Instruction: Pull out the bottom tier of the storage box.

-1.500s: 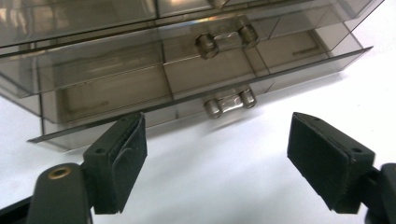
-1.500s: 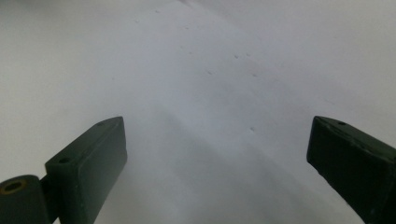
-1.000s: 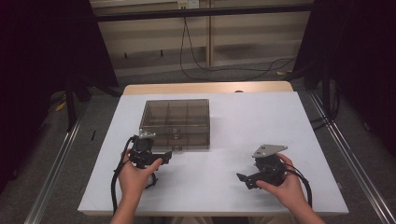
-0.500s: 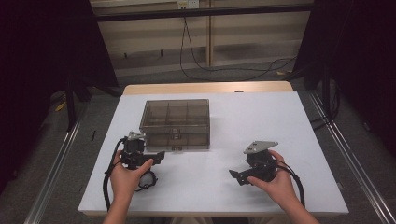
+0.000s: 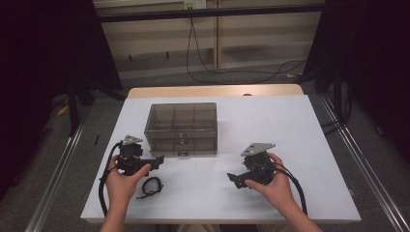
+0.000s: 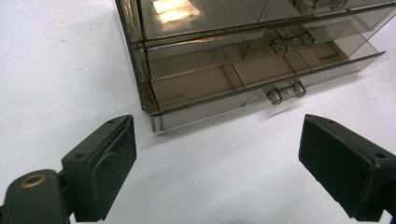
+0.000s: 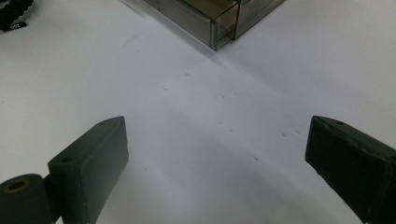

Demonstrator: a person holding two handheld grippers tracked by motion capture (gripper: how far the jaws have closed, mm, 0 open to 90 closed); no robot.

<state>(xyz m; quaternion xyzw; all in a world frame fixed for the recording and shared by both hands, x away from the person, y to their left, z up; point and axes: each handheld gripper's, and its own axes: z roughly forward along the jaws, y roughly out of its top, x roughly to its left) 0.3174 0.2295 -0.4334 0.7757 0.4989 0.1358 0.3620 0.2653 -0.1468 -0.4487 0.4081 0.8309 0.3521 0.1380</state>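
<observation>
A smoky clear drawer box (image 5: 181, 126) stands mid-table, and its bottom drawer (image 6: 210, 88) sticks out a little. My left gripper (image 5: 155, 161) lies in front of the box's left corner, pointing right. Its jaws (image 6: 217, 128) have just been opening and stand open with nothing between them, facing the box (image 6: 233, 60). My right gripper (image 5: 235, 178) sits near the front right, pointing left. It is open (image 7: 217, 126) over bare table, with the box corner (image 7: 210, 18) farther ahead.
A small black loop (image 5: 151, 187) lies on the white table (image 5: 314, 130) just below my left hand, and it also appears at the top left corner (image 7: 13, 11) of the right gripper view. Cables trail from both grippers toward the near edge.
Both hands have slid to the left across the table. The black loop, hidden by the left hand a second ago, is in sight beside it.
</observation>
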